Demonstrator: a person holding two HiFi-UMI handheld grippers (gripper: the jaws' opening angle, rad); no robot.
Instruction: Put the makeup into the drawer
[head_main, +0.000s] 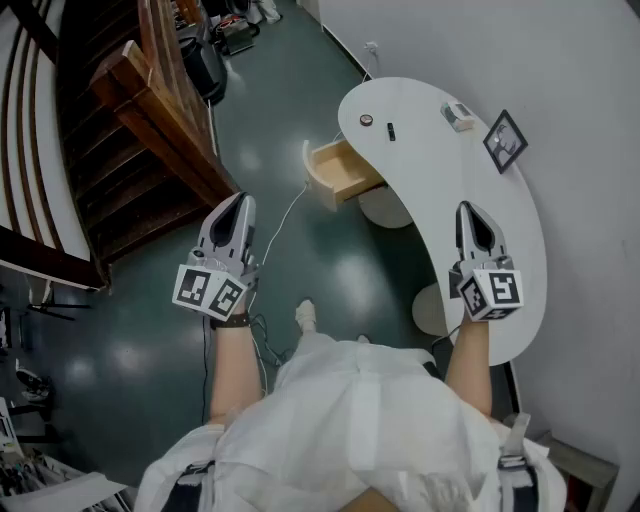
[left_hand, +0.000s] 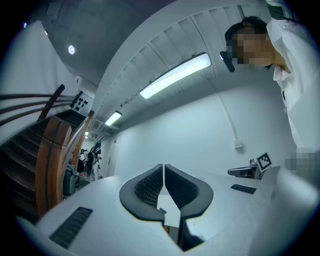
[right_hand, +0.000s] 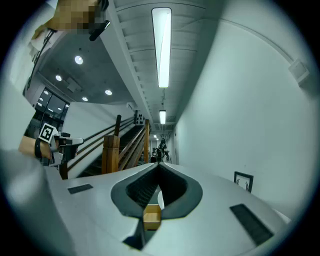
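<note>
A white curved desk (head_main: 500, 250) runs along the right wall. Its wooden drawer (head_main: 343, 172) stands pulled open at the far end. Near that end, a small round dark item (head_main: 367, 120) and a short black stick (head_main: 391, 131) lie on the desktop. My left gripper (head_main: 238, 197) hangs over the floor, well short of the drawer, its jaws shut and empty (left_hand: 164, 166). My right gripper (head_main: 466, 206) is over the near part of the desk, also shut with nothing in it (right_hand: 159, 164). In the right gripper view, the drawer (right_hand: 152, 215) shows below the jaws.
A white-grey object (head_main: 459, 117) and a framed picture (head_main: 505, 140) sit at the desk's far end by the wall. Two round stools (head_main: 385, 208) (head_main: 430, 310) stand under the desk. A wooden staircase (head_main: 130, 130) rises on the left. A thin cable (head_main: 285, 225) trails across the dark floor.
</note>
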